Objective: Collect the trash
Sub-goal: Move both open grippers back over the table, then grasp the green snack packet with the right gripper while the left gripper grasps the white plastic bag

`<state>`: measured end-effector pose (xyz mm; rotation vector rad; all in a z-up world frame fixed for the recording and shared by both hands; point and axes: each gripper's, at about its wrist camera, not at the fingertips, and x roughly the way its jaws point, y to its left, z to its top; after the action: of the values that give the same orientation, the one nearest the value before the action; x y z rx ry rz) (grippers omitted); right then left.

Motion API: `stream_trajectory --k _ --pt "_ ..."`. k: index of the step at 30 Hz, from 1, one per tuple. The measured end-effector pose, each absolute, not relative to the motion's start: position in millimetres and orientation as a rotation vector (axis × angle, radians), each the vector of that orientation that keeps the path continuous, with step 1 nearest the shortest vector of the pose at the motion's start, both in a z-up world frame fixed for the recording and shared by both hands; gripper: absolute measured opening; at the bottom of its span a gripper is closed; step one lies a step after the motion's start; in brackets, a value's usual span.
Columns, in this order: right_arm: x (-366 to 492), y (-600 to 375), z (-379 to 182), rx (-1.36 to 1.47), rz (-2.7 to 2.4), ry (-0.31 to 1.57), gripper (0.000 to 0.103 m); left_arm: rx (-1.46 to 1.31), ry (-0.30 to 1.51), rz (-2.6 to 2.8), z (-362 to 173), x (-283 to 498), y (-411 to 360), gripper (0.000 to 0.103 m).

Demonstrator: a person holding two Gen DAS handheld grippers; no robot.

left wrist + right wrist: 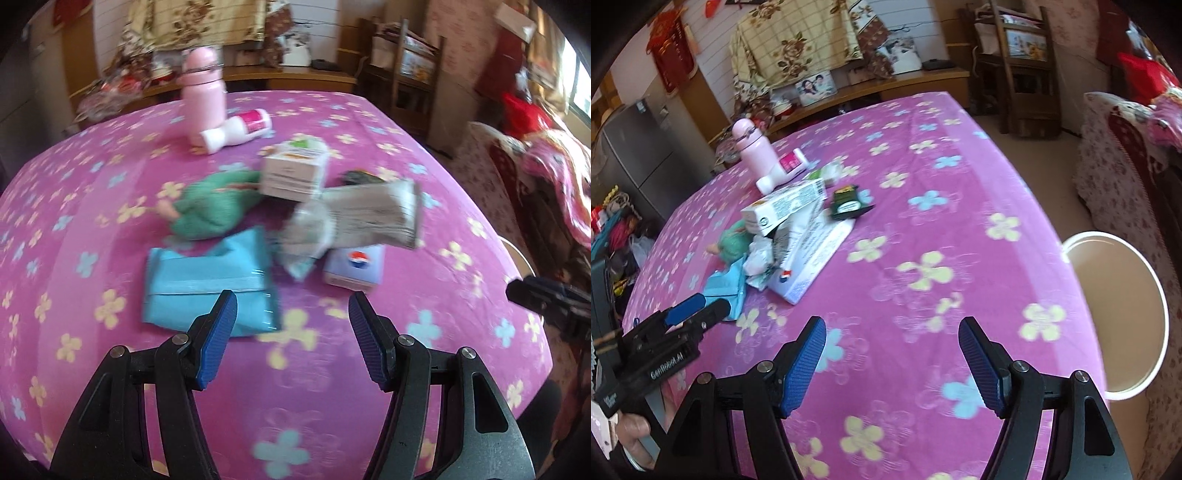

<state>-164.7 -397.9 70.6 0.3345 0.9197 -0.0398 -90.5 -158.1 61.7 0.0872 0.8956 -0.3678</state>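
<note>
Left wrist view puts the trash heap (317,218) mid-table, nearer your side edge, well ahead of your left gripper (291,314), spread and empty. Your right gripper (892,339) is spread too, nothing between its pads. Risk: boxes lean on each other, so tugging one may topple them, or snag the green doll (207,210). The white bin (1123,317) off the table's right edge looks empty

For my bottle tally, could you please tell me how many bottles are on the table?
2. The pink bottle stands upright at the far end; the white bottle with a pink label lies on its side against it. The pile nearer the grippers could hide another.
</note>
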Motion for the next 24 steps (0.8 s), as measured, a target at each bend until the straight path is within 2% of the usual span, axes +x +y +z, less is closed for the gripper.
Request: stream_trajectory --k 6,17,19,20,23,24 --pt "-143 -377 63 0.329 0.025 0.94 0.072 0.058 0.923 -0.378 55 -70 -148 0.062" --pt "-129 -383 61 0.339 0.022 0.937 0.072 0.075 0.936 -0.442 41 -29 -187 0.061" --pt "-125 -385 62 0.348 0.025 0.932 0.072 0.048 0.943 -0.46 40 -26 -186 0.042" --pt "-123 -386 62 0.352 0.031 0.929 0.072 0.037 0.954 -0.469 40 -24 -185 0.027" --pt "-113 -384 64 0.371 0.052 0.914 0.072 -0.019 0.981 -0.493 39 -22 -175 0.021" --pt "-108 -383 64 0.381 0.062 0.905 0.072 -0.029 0.986 -0.498 41 -23 -171 0.013"
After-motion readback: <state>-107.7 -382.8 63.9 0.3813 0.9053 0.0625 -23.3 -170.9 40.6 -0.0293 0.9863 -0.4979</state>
